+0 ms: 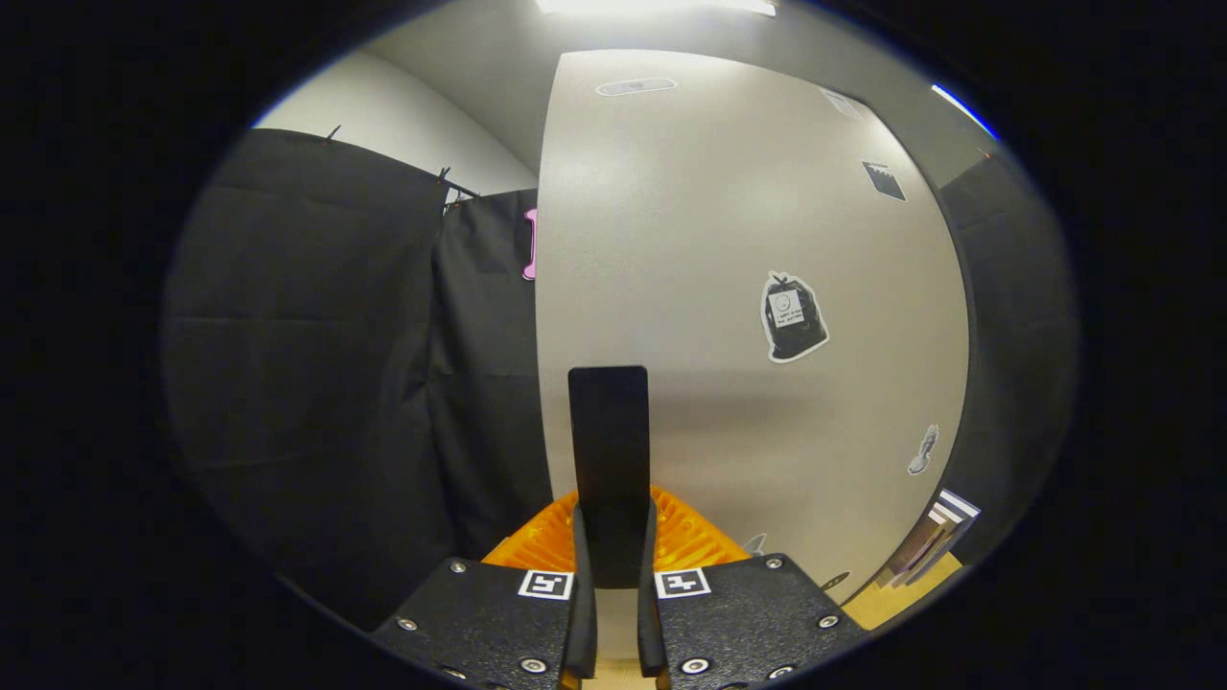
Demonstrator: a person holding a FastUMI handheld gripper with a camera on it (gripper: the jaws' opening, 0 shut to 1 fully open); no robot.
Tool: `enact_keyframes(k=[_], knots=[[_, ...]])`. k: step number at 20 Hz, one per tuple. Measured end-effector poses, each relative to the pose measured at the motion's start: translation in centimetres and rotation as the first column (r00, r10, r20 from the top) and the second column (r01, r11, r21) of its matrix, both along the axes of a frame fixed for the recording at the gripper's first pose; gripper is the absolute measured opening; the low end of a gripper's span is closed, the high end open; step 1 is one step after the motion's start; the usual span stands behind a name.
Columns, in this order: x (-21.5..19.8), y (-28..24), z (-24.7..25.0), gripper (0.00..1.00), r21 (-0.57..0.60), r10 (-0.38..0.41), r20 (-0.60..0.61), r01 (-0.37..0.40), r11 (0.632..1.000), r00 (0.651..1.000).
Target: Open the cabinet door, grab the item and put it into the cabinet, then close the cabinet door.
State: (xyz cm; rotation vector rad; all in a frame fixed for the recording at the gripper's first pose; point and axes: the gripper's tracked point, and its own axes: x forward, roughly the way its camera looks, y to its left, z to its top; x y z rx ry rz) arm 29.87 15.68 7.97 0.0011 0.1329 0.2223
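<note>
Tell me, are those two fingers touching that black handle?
Touching. In the gripper view both fingers press the sides of the black handle on the cabinet door.

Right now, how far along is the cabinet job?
Done: nothing I can confirm. In hand: the gripper is shut on the flat black handle of the pale grey stickered cabinet door. Left: unclear, since this could be the opening pull or the closing push.

Handle (pixel 608 460) between gripper (pixel 613 575) fingers; door (pixel 729 240) behind.
</note>
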Motion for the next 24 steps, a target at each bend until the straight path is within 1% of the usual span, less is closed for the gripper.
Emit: enact_keyframes(k=[4,15,24], knots=[[-2.6,-1.0,0.1,0.17,0.002,0.026,-0.005,-0.026,1.000,1.000],[-9.2,-5.7,0.9,0.17,-0.006,0.028,-0.033,-0.028,1.000,0.999],[-13.6,-10.9,1.1,0.16,-0.018,-0.018,-0.032,0.018,1.000,0.999]])
